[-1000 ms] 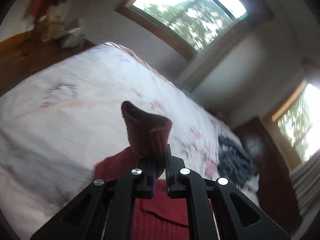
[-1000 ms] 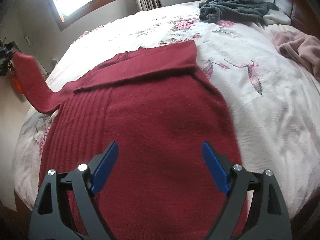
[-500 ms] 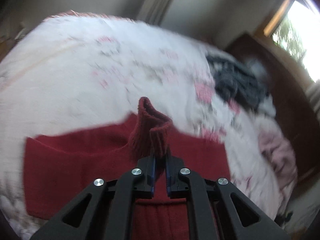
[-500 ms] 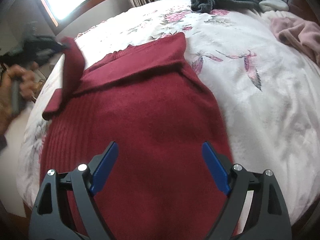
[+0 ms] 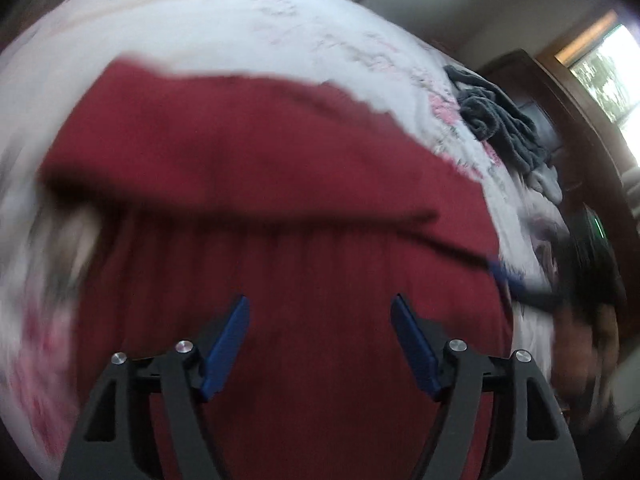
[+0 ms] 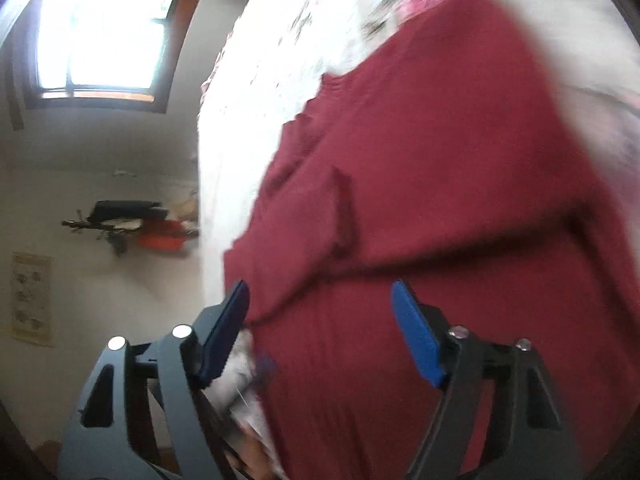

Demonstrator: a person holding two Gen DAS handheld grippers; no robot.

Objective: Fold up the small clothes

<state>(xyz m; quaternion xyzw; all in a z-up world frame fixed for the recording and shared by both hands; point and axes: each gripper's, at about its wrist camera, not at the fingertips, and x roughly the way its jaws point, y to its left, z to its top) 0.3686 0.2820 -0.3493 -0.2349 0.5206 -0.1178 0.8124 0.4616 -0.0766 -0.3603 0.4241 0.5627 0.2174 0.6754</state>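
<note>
A bright wood-framed window [image 6: 96, 36] lights a pale plaster wall [image 6: 100, 152] beside the white floral-patterned bed cover [image 5: 240, 28], with a dark wooden headboard [image 5: 560, 92] beyond.

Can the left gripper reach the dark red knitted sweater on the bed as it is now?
Probably yes. The left gripper is open and empty, right above the dark red knitted sweater, and nothing lies between them. The sweater is spread on the white floral bedspread. The picture is blurred, so the gap is unclear.

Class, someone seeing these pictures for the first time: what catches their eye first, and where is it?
The dark red sweater fills the middle of both views, spread on a white floral bedspread. Both grippers, left gripper and right gripper, hang open above it. A grey garment lies by the headboard.
</note>
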